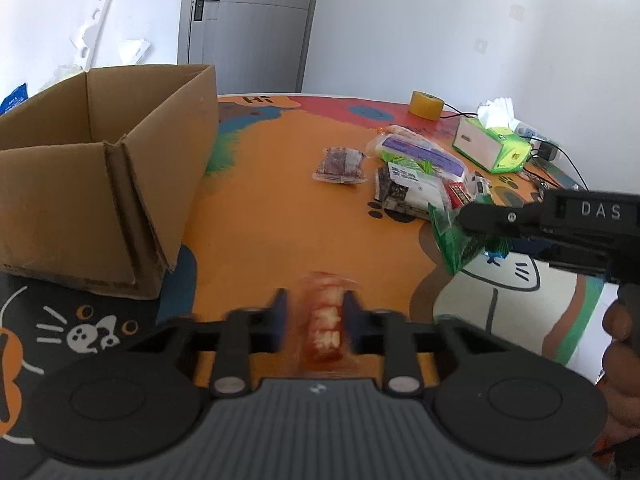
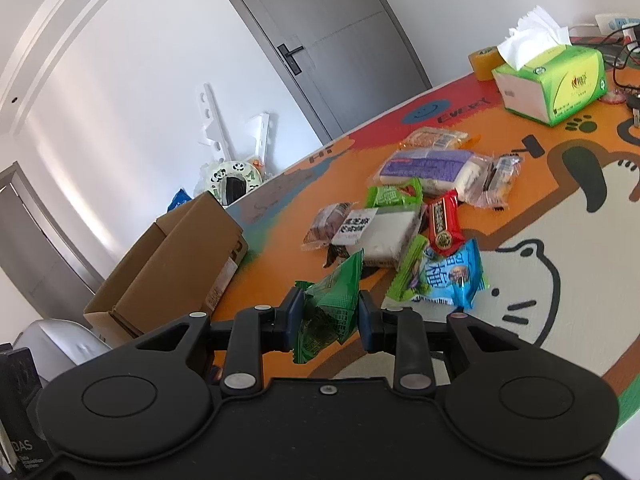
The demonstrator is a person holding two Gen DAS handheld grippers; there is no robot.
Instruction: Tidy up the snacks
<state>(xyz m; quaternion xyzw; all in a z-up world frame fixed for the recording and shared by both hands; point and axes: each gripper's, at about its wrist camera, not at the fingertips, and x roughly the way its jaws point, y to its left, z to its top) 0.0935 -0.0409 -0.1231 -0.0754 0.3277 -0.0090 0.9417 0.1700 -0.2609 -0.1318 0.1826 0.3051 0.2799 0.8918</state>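
Closest in, the left gripper (image 1: pixel 314 320) has its blue pads clamped on a small red-and-white snack packet (image 1: pixel 325 328), blurred, which sits upright between them over the orange table mat (image 1: pixel 272 208). Ahead of this claw and off to its left stands the open cardboard box (image 1: pixel 104 184), its near flap folded inward. Ahead and to its right lies the snack pile (image 1: pixel 416 172), with a dark red packet (image 1: pixel 340 165) lying a little apart on the box side of the pile.

To the right, the right gripper (image 2: pixel 328 316) is closed on a crinkled green packet (image 2: pixel 330 312), which pokes up past its fingertips; a hand (image 1: pixel 618 320) shows behind it in the left view. Just beyond this claw are a blue packet (image 2: pixel 456 276) and a light green one (image 2: pixel 408 268) touching it, then a red packet (image 2: pixel 442 224), a white-labelled packet (image 2: pixel 376 232) and a purple-labelled one (image 2: pixel 428 168) farther out. Beyond the pile, a green tissue box (image 2: pixel 556 84) stands near a roll of yellow tape (image 2: pixel 484 62) at the table's far edge. The grey door (image 1: pixel 248 20) is shut behind.
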